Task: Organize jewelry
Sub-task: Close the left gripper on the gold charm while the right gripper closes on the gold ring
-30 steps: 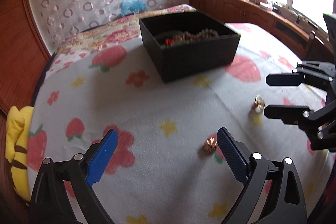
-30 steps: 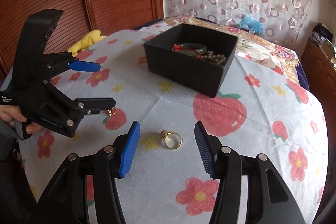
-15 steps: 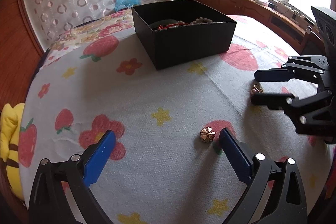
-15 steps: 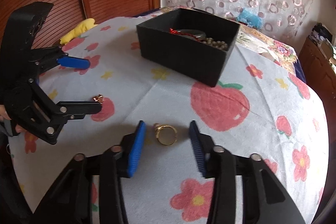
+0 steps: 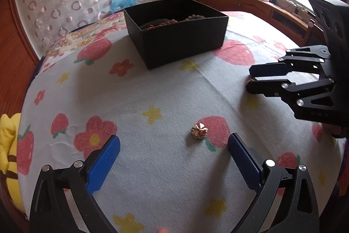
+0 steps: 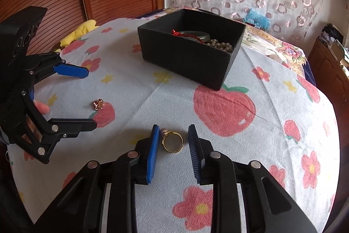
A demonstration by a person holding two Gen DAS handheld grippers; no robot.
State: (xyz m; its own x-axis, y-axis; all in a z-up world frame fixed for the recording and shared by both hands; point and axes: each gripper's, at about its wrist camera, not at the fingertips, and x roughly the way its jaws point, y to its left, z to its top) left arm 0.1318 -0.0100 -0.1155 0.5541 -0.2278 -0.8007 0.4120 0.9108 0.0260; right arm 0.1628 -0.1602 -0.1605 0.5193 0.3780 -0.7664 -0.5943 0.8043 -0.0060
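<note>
While the right gripper (image 6: 172,141) has been closing around the gold ring (image 6: 172,141) lying on the bedspread (image 6: 283,167), its pads are not yet pressed on it. Cloth may be pinched, or the ring flicked away. The left gripper (image 5: 174,158) is held wide open, empty, near the earring (image 5: 199,130).

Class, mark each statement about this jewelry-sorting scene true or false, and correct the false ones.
1. The gold ring lies between the right claw's fingers. True.
2. The black box is empty. False: it holds a bangle and beads.
3. The left claw grips the small earring. False: its jaws stand wide, the earring lying loose on the cloth.
4. The box has no lid on. True.
</note>
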